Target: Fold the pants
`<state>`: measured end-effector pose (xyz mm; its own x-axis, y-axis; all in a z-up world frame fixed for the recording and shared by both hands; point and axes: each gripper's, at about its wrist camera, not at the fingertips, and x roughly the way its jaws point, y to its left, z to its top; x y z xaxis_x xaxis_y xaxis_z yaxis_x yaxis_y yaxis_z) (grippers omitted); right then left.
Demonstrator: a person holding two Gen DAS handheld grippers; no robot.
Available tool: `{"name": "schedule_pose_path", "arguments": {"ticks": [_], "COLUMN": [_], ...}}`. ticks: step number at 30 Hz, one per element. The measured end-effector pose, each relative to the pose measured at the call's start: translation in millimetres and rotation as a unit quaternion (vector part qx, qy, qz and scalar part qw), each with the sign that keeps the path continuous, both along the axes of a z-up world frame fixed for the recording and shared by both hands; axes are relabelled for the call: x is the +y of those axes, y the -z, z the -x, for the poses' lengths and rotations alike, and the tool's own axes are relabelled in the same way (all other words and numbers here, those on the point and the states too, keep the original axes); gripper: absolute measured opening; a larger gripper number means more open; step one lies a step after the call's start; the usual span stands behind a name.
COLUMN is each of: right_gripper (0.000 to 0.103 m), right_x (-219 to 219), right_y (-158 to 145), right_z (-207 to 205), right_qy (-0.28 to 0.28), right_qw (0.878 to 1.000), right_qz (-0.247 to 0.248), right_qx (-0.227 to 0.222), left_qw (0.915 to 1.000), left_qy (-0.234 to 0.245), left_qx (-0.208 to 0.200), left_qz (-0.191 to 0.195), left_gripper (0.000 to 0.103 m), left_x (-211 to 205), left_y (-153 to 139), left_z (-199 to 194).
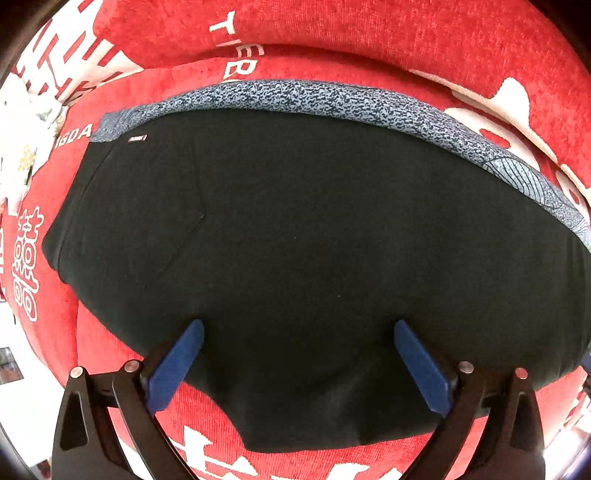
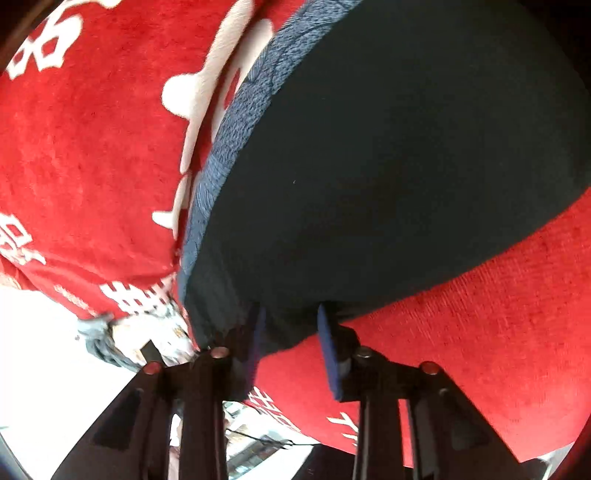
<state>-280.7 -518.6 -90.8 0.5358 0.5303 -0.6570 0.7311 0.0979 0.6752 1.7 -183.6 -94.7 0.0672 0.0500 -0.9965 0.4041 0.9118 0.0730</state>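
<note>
Black pants lie folded flat on a red cloth, their speckled blue-grey waistband along the far edge. My left gripper hangs straight above the near part of the pants. It is open wide, and its blue pads hold nothing. In the right wrist view the pants fill the upper right, with the waistband running down their left side. My right gripper is shut on the near corner of the pants, and black cloth bunches between its blue pads.
The red cloth carries white letters and signs and covers a soft, cushion-like surface with a raised back. Beyond its edge at the lower left lies a bright floor with some blurred clutter.
</note>
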Motion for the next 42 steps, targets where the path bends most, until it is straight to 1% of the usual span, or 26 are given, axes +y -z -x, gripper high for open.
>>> {"name": "schedule_pose_path", "arguments": {"ticks": [1,2,4,5,8,10,13,16,18,19,20,22,23,24,25,27,29,30,32,33,34,36,37,38,40,42], "right_gripper": [0.034,0.035,0.051,0.053,0.053,0.053,0.053,0.053,0.053,0.053,0.053,0.053,0.052,0.033,0.008,0.008,0.008,0.008,0.008,0.009,0.014,0.017,0.022,0.026,0.048,0.050], "right_x": [-4.6,2.2,18.8,31.9,80.2,118.5,154.9,174.5,184.4,186.7,188.8,191.4,193.0,193.5,195.7,201.6,209.9,214.9,218.4,217.3,216.5,216.3,217.0,216.7,220.1,223.5], "right_y": [-6.1,-13.4,-15.9,-14.4,-3.8,8.8,21.0,25.9,26.5,26.4,24.9,22.1,21.6,21.7,20.2,9.1,0.4,3.3,8.7,7.6,4.4,-6.6,-14.9,-26.0,-52.1,-74.5], "right_z": [6.4,5.7,-6.3,-14.6,-48.5,-75.5,-102.7,-114.7,-119.6,-120.2,-121.5,-127.0,-133.1,-137.8,-145.6,-164.1,-168.6,-165.5,-159.6,-158.6,-159.5,-163.6,-168.0,-173.0,-191.7,-221.5], "right_qy": [-0.014,-0.033,-0.057,-0.066,-0.092,-0.101,-0.092,-0.058,-0.056,-0.059,-0.060,-0.062,-0.065,-0.070,-0.079,-0.121,-0.164,-0.179,-0.171,-0.164,-0.166,-0.191,-0.214,-0.238,-0.281,-0.314], "right_qw": [1.000,0.999,0.998,0.997,0.994,0.991,0.990,0.994,0.995,0.995,0.995,0.996,0.996,0.996,0.996,0.993,0.985,0.982,0.983,0.985,0.984,0.979,0.975,0.968,0.953,0.937], "right_qz": [0.005,0.009,0.000,-0.014,-0.049,-0.076,-0.086,-0.084,-0.079,-0.074,-0.067,-0.057,-0.056,-0.052,-0.040,0.009,0.050,0.060,0.050,0.044,0.042,0.042,0.044,0.060,0.109,0.151], "right_qx": [-0.006,-0.014,-0.023,-0.029,-0.045,-0.053,-0.056,-0.050,-0.040,-0.036,-0.033,-0.031,-0.027,-0.021,-0.017,-0.004,0.011,0.025,0.035,0.037,0.040,0.049,0.049,0.048,0.028,-0.004], "left_qw": [1.0000,1.0000,0.9998,0.9997,0.9993,0.9985,0.9962,0.9966,0.9973,0.9977,0.9979,0.9978,0.9977,0.9976,0.9976,0.9972,0.9965,0.9959,0.9957,0.9961,0.9965,0.9965,0.9963,0.9961,0.9963,0.9965], "left_qy": [0.001,0.006,0.012,0.013,0.031,0.051,0.077,0.078,0.071,0.067,0.064,0.061,0.063,0.063,0.063,0.063,0.068,0.073,0.077,0.075,0.073,0.073,0.076,0.076,0.070,0.054], "left_qx": [0.002,-0.002,-0.008,-0.011,-0.004,0.001,-0.032,-0.027,-0.020,-0.012,-0.005,-0.003,-0.006,-0.010,-0.013,-0.019,-0.024,-0.028,-0.029,-0.025,-0.020,-0.015,-0.018,-0.020,-0.021,-0.033], "left_qz": [0.001,0.004,0.011,0.015,0.022,0.021,0.025,0.007,-0.001,-0.001,0.010,0.024,0.025,0.026,0.027,0.036,0.043,0.045,0.042,0.040,0.037,0.036,0.038,0.038,0.045,0.055], "left_gripper": [0.103,0.103,0.103,0.103,0.103,0.103,0.103,0.103,0.103,0.103,0.103,0.103,0.103,0.103,0.103,0.103,0.103,0.103,0.103,0.103,0.103,0.103,0.103,0.103,0.103,0.103], "left_x": [0.1,0.2,0.0,1.9,-0.3,-5.4,5.3,31.8,47.5,57.7,64.8,73.8,74.9,75.2,77.5,82.0,91.7,92.9,95.5,99.2,100.4,102.8,104.7,103.7,104.8,114.6], "left_y": [0.2,0.4,3.6,2.9,2.6,-0.8,-14.4,-9.8,-3.1,1.1,3.0,4.4,4.7,4.5,4.4,5.6,9.2,9.8,9.7,8.7,7.1,1.2,-3.0,-8.9,-16.6,-24.7], "left_z": [0.7,2.7,-13.4,-13.1,-14.2,-26.9,-42.7,-67.0,-77.9,-81.8,-83.2,-80.8,-80.0,-78.6,-77.6,-74.7,-70.3,-66.9,-62.2,-63.1,-62.6,-58.3,-55.2,-54.3,-56.7,-65.2]}}
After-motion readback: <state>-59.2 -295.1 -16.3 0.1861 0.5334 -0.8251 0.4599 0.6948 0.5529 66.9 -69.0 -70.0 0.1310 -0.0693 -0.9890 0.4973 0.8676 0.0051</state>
